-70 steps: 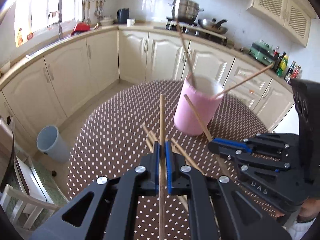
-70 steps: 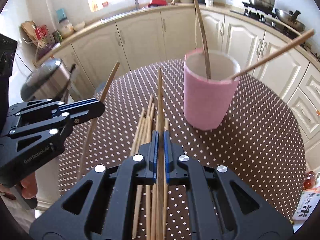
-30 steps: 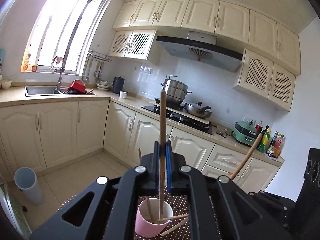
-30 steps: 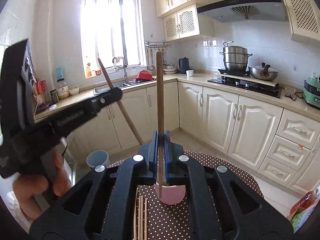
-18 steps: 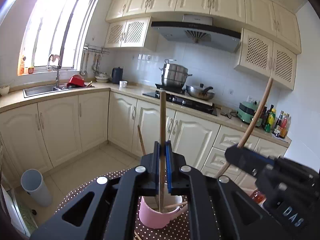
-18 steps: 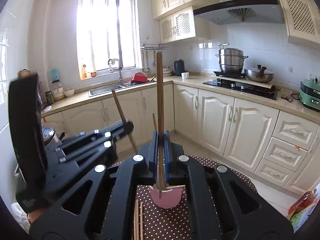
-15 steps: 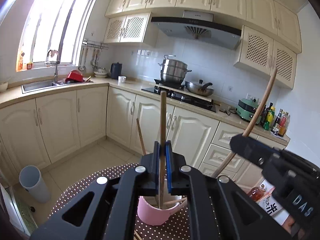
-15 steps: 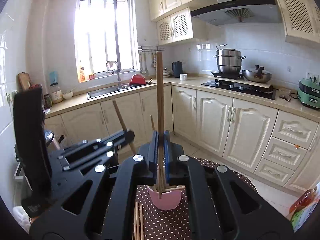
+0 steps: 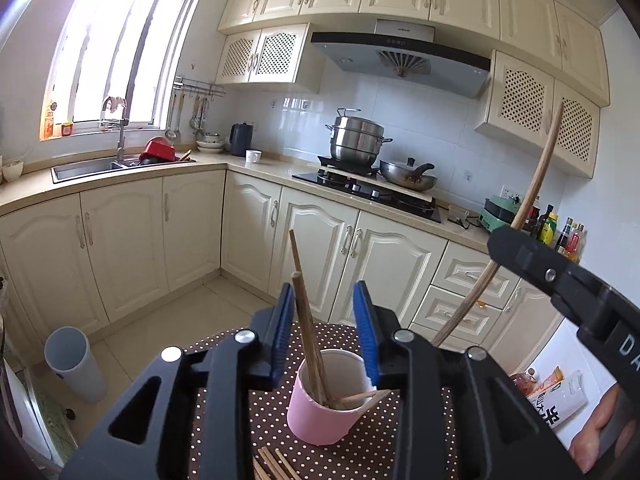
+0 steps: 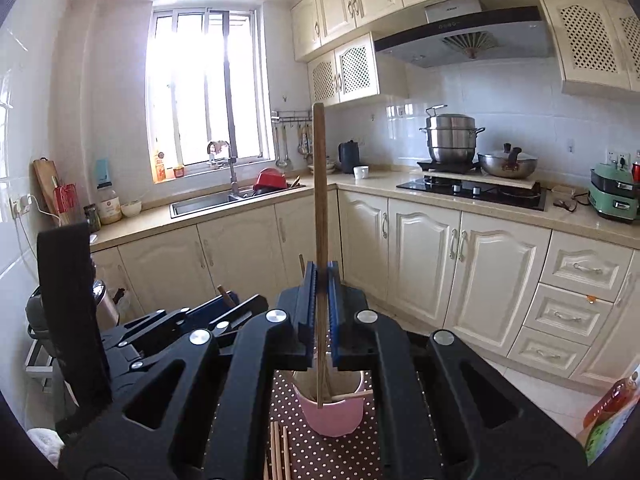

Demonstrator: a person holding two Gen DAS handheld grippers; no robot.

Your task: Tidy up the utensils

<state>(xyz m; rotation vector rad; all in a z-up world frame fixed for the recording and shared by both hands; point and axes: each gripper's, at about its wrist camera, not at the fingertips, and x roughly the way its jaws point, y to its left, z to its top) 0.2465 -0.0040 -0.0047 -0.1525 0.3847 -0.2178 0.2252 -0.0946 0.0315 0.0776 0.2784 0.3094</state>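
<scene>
Release is complete at the left tongs (image 9: 325, 330), whose jaws have just spread, leaving their chopstick (image 9: 307, 332) standing free inside the pink cup (image 9: 322, 412), while the right tongs (image 10: 320, 308) pinch another chopstick (image 10: 319, 208) above that cup, next for dropping.

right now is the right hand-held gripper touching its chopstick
Touching: right wrist view shows the right hand-held gripper with pads clamped on the chopstick.
</scene>
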